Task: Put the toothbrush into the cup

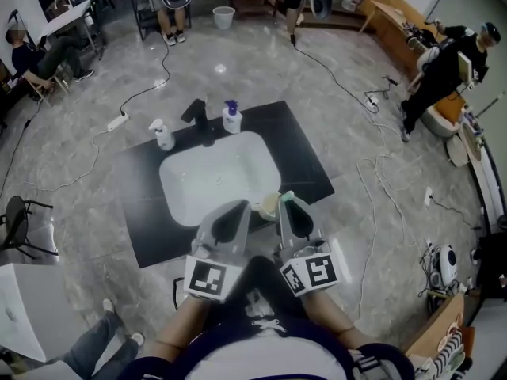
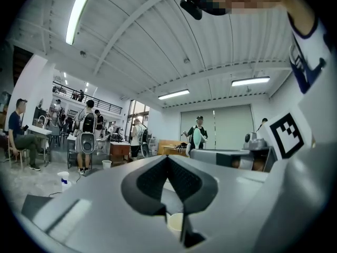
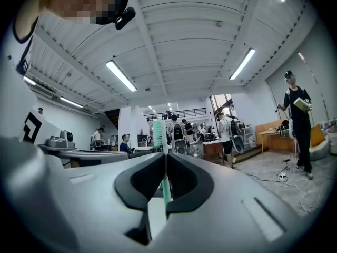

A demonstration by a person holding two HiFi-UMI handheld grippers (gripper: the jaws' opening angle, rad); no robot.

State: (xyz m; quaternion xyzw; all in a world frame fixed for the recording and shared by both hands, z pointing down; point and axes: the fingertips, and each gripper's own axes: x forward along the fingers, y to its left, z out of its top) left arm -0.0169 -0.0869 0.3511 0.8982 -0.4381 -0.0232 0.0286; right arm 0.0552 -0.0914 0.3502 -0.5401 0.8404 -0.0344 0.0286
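1 of 2 steps looks done to us. The toothbrush [image 3: 158, 136] is up off the counter, clamped by its green handle between the closed jaws of the right gripper [image 3: 165, 159]. Its white-and-green bristle head stands toward 12 o'clock.

We judge the drop into the cup [image 1: 268, 205] is what remains. That pale cup holds no brush and stands at the 5 o'clock corner of the white sink [image 1: 190, 184], just beside the brush tip.

The left gripper [image 2: 168, 159] is closed on nothing, at 9 o'clock of the cup.
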